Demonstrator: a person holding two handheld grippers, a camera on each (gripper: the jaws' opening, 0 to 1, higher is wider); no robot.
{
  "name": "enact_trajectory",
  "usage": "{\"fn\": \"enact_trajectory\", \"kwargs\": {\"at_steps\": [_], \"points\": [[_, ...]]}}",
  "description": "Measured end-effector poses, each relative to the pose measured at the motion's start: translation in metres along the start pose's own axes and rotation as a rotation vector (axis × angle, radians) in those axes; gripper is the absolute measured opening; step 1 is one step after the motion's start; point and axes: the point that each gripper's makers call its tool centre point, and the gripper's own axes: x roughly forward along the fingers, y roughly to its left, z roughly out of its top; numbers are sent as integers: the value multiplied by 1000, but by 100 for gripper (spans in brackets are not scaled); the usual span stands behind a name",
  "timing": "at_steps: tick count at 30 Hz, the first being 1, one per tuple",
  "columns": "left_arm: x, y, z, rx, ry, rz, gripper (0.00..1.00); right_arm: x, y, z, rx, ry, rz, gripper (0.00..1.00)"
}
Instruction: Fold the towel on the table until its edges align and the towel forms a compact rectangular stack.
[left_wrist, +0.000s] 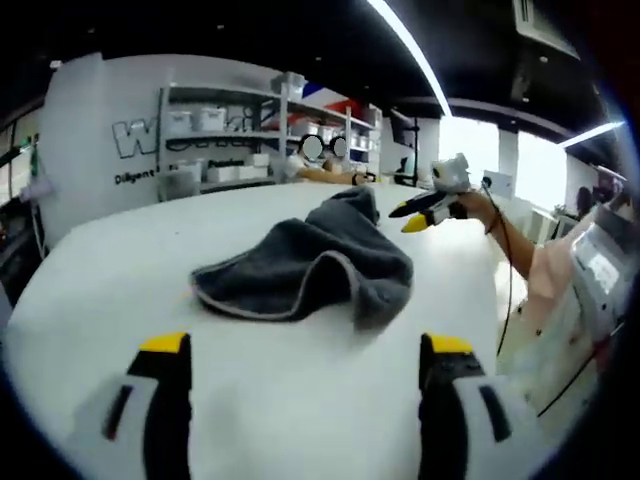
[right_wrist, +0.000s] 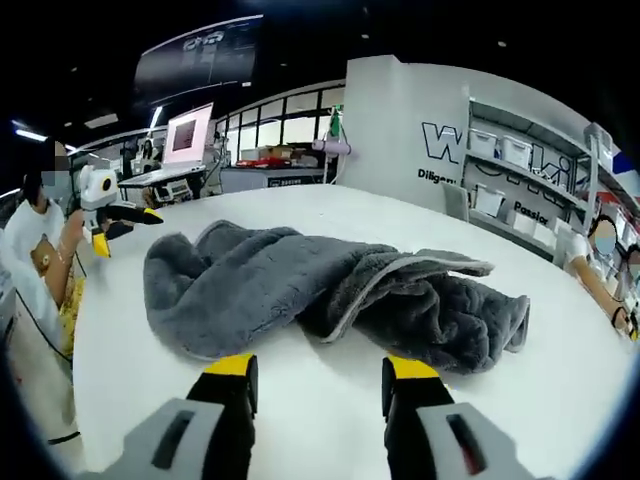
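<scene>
Right gripper view, towel (right_wrist: 330, 290) just beyond hand-held gripper (right_wrist: 318, 385)

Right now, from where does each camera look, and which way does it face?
Left gripper view: rides on the left tongs, low over the white table, facing the crumpled grey towel; its own open jaws rise from below; the right tongs and a person's hand show behind the towel at the right.
Right gripper view: rides on the right tongs, close to the towel; open jaws below; the left tongs show at the left.
Both views share the towel, the table and the shelving wall.
</scene>
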Motion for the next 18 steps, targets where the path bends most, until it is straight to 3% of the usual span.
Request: {"fn": "enact_trajectory", "kwargs": {"at_steps": [9,15,18], "points": [[-3,3,-3,-13,-5,7,99,33,-16,4,7,-3,-31,33],[-7,9,-1,-24,-23,24,99,50,-13,-6,37,16,-2,25],[-6,9,-2,-28,-27,26,99,55,-9,-6,45,11,17,16]]}}
